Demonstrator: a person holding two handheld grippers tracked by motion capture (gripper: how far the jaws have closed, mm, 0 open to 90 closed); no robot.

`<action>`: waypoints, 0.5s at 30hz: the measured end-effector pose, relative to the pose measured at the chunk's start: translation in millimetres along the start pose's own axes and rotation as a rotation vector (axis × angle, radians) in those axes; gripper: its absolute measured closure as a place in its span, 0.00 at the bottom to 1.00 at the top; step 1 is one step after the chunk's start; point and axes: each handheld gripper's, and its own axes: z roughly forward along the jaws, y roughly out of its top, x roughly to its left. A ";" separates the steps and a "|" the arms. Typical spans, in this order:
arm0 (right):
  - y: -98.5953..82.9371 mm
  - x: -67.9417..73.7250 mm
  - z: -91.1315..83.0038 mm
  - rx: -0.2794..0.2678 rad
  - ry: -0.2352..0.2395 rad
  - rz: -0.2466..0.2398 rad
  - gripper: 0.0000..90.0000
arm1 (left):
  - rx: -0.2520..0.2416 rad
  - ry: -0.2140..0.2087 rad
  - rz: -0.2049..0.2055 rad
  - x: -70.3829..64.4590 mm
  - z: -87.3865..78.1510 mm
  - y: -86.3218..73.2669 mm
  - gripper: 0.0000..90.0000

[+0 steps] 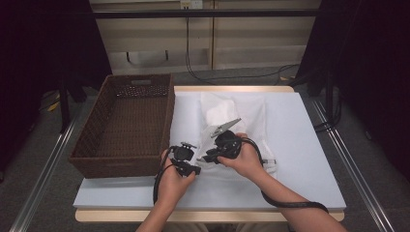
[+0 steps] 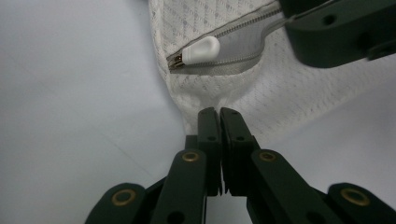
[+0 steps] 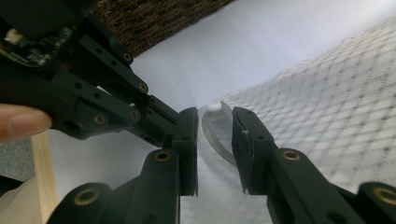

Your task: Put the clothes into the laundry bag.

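Forearms reach in from the near edge of a pale blue table top (image 1: 309, 145) laid on a wooden table. Left gripper (image 2: 219, 112) has its jaws pressed together on the edge of a white mesh bag (image 2: 280, 88), just below the white zipper pull (image 2: 201, 49). Right gripper (image 3: 215, 126) has its jaws slightly apart around the bag's zipper edge. That bag lies mid-table, right of a brown wicker basket (image 1: 126, 121). Grey floor, metal rails (image 1: 43, 169), trailing cables (image 1: 232, 76) and beige cabinets (image 1: 208, 34) surround the table; dark curtains flank both sides.
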 end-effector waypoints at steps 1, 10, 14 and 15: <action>0.0 -0.2 1.6 0.003 -0.001 0.008 0.80 | 0.000 0.000 0.000 0.0 0.0 0.0 0.97; -0.6 -6.0 19.1 0.004 0.015 0.061 0.81 | 0.004 -0.004 -0.001 1.0 -1.8 -0.4 0.97; -1.5 -7.2 24.2 0.004 0.021 0.080 0.82 | 0.001 -0.004 -0.005 0.7 -1.6 -0.7 0.97; -1.4 -7.2 25.3 0.008 0.023 0.084 0.82 | 0.003 -0.003 -0.001 0.7 -1.5 -0.6 0.97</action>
